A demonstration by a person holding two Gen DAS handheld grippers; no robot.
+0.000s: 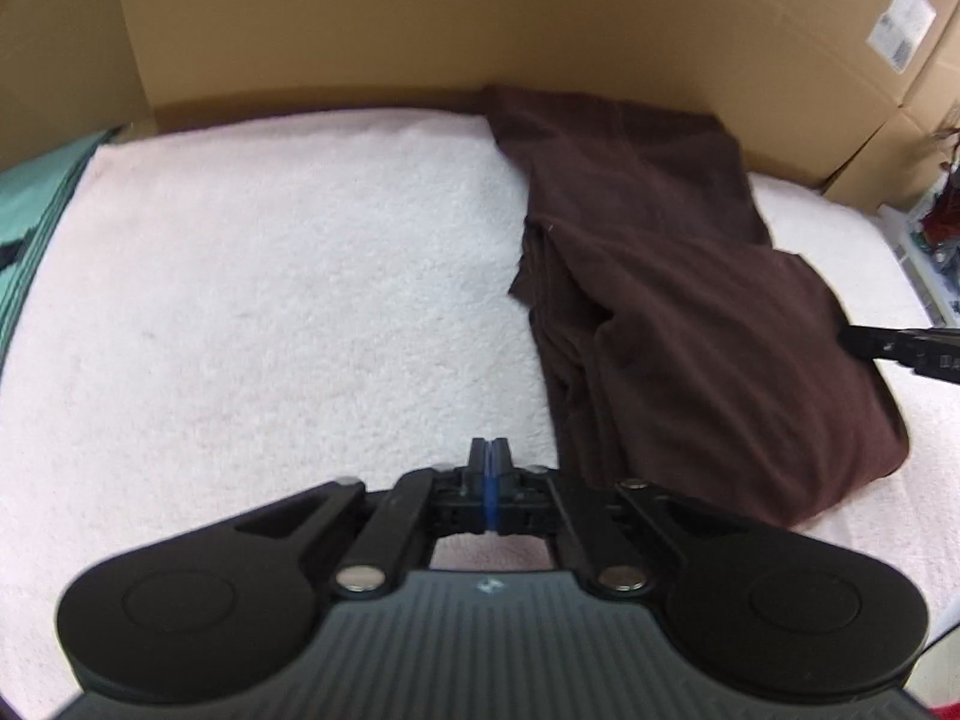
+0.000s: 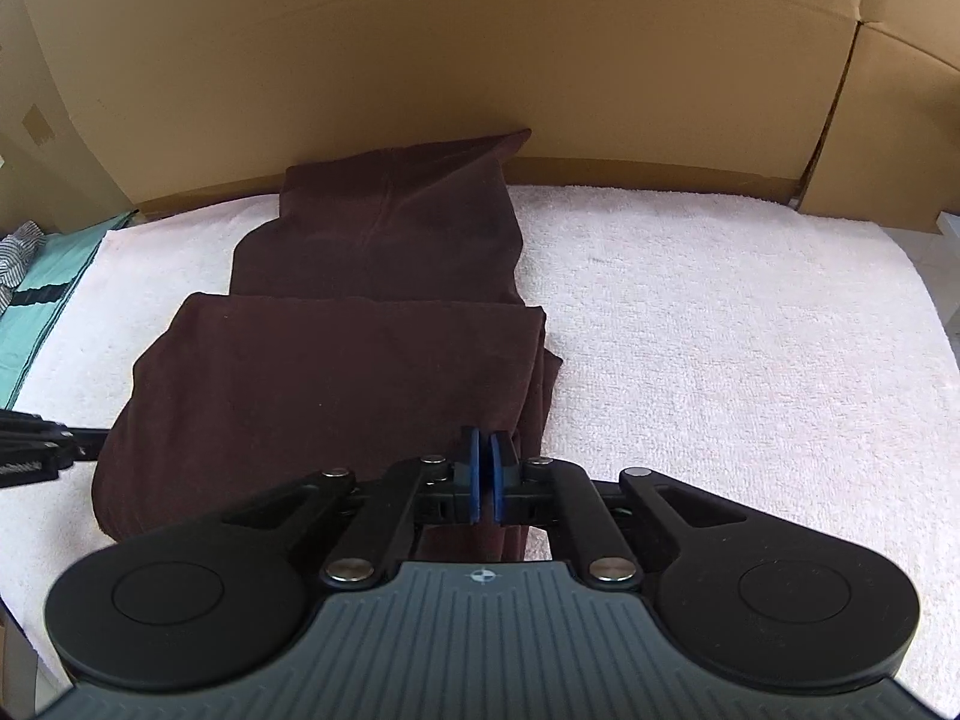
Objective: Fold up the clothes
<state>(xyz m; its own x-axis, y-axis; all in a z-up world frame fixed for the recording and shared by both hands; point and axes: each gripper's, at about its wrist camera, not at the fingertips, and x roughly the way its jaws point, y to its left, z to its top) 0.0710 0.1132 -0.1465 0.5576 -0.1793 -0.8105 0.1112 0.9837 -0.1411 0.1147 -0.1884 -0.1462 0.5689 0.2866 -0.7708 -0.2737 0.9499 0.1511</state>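
Where the left wrist view begins, left tongs point(image 1: 489, 450), closed with the blue pads pressed together and nothing between them, hovering over the white towel point(image 1: 270, 276) just left of the brown garment point(image 1: 678, 276). In the right wrist view, right tongs point(image 2: 487, 450) with the pads also brought together, low over the near right edge of the brown garment point(image 2: 360, 348); cannot tell if a bit of cloth is pinched between them. From the side, in each view, tip of the other tongs at the edge of the garment: right tongs point(image 1: 864, 341) at its right edge, left tongs point(image 2: 90, 444) at its left edge.

Beyond the tongs, garment lying as a long folded strip on the towel point(image 2: 720, 330), the near part doubled over with a fold line across, the far part narrower and reaching to the cardboard wall point(image 2: 420, 60). Left of the garment, past the towel edge, teal cloth point(image 2: 48, 294) with a striped piece upon it. Behind the garment, cardboard wall point(image 1: 420, 18) standing along the far side of the towel.
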